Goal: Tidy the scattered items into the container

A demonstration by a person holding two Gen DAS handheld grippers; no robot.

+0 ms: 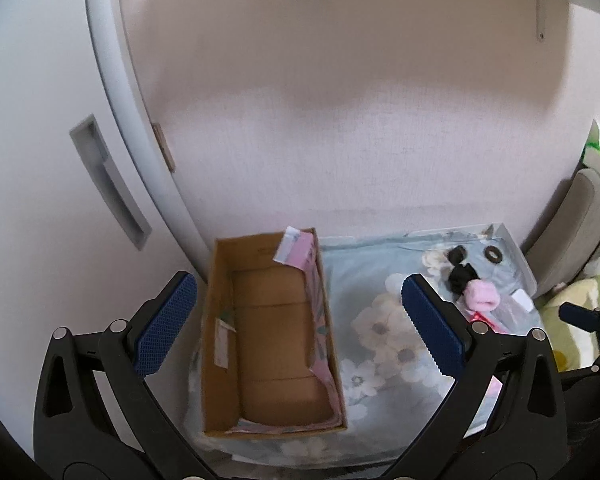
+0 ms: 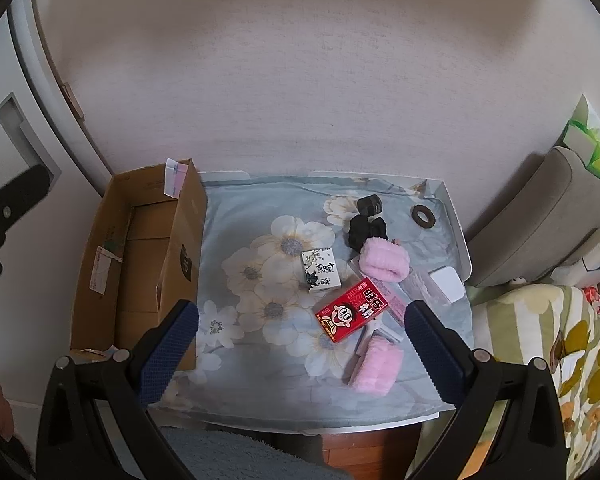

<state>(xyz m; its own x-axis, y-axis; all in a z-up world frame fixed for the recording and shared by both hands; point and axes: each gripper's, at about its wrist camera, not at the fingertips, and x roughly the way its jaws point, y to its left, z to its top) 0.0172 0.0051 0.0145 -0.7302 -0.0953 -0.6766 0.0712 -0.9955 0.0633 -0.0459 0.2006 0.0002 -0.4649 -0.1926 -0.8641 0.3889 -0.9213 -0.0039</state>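
Two grippers up, both spread wide and holding nothing: my left gripper (image 1: pixel 300 332) hangs over the cardboard box (image 1: pixel 220 320), my right gripper (image 2: pixel 300 354) over the floral cloth (image 2: pixel 260 200) on the bench (image 2: pixel 456 232).

The box sits on the left of the bench with its long axis running near to far, open top, and I see only bare cardboard and a label inside. The scattered stuff is all to the right of it. The red carton (image 2: pixel 352 311) lies flat, long axis slanting from near-left to far-right. The white printed box (image 2: pixel 320 271) is just left of it, roughly near-to-far.

One pink fuzzy roll (image 2: pixel 384 260) is beyond the carton, another (image 2: pixel 377 366) nearer, with something flat half hidden under it. Far right there's a black lump (image 2: pixel 366 230), a dark jar (image 2: pixel 370 205) and a brown ring (image 2: pixel 423 214). From the left camera my own finger covers most of this pile.
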